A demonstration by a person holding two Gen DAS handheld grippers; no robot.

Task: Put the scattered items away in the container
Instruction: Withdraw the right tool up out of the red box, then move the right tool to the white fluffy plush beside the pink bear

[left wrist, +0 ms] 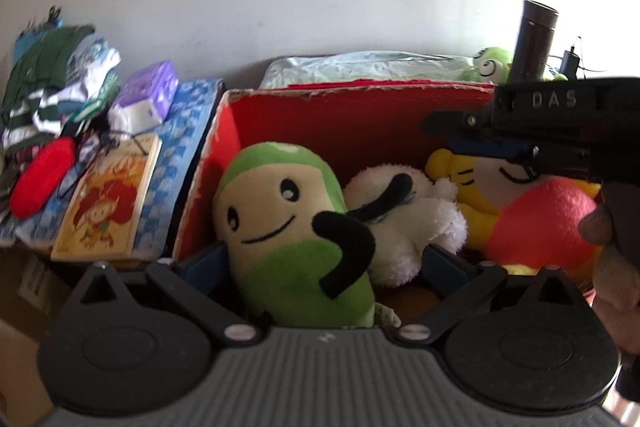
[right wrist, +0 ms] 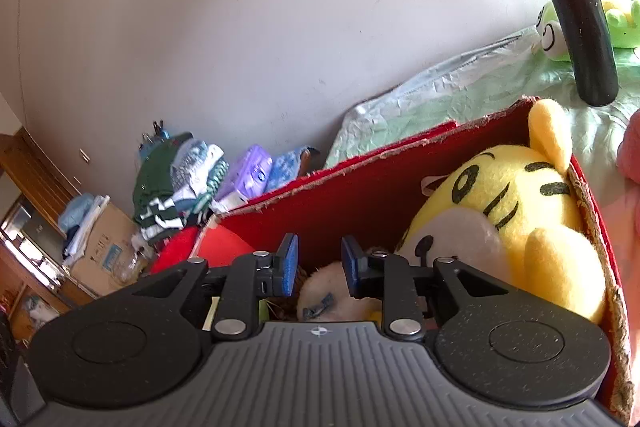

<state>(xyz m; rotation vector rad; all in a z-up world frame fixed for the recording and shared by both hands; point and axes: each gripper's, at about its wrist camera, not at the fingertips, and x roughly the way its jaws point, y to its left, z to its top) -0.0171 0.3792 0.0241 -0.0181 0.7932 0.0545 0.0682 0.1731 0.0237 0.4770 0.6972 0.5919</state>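
A red cardboard box (left wrist: 360, 115) (right wrist: 360, 187) holds three plush toys. The green and cream one (left wrist: 288, 227) lies at its left, a white fluffy one (left wrist: 408, 219) (right wrist: 332, 295) in the middle, and a yellow tiger (left wrist: 532, 219) (right wrist: 520, 211) at the right. My left gripper (left wrist: 326, 255) is open wide over the box, with the green plush lying between its fingers. The left finger is against the plush and the right finger stands apart from it. My right gripper (right wrist: 320, 263) hangs over the box with a narrow gap between its blue pads (right wrist: 290, 263) and nothing in it. In the left wrist view the right gripper (left wrist: 440, 123) reaches in above the tiger.
A black bottle (left wrist: 534, 43) (right wrist: 576, 15) and a green frog plush (left wrist: 490, 67) (right wrist: 552, 31) sit on crumpled pale sheeting behind the box. Left of the box lie a picture book (left wrist: 108, 203), a purple tissue pack (left wrist: 148, 95) and piled clothes (left wrist: 52, 79). A person's hand (left wrist: 612, 255) shows at right.
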